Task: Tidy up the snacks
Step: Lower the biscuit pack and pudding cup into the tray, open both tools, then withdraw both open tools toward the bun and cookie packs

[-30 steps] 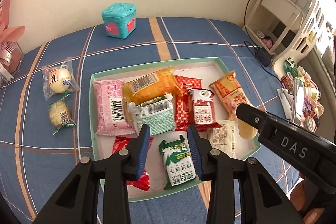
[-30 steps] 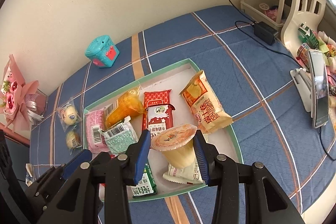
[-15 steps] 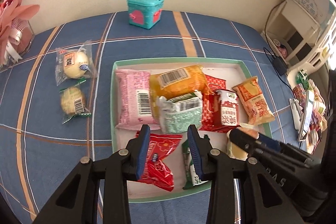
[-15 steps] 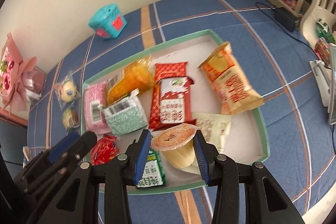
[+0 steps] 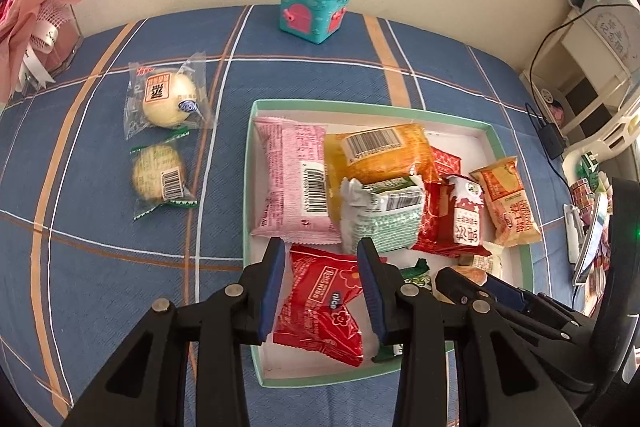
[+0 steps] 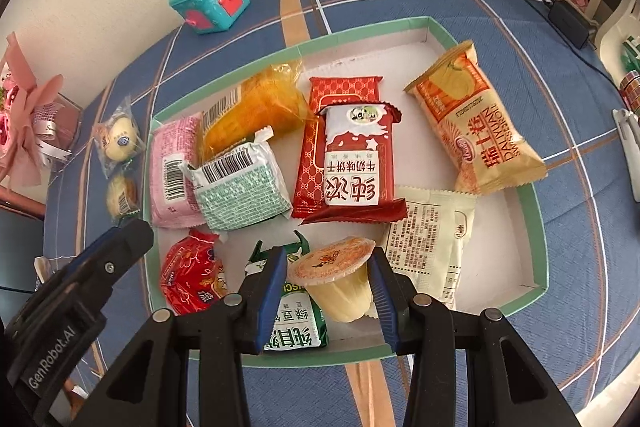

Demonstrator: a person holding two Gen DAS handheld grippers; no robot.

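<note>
Right wrist view: right gripper [image 6: 327,269] is grasping jelly cup [image 6: 340,281] over tray [image 6: 536,227]. Left gripper [image 5: 320,279] clenched, w/ nothing between, above red packet [image 5: 320,311].

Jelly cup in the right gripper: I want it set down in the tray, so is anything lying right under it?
Yes. The jelly cup, held in the right gripper, hangs over the green packet and the cream packet in the tray; bare floor shows only farther back.
</note>
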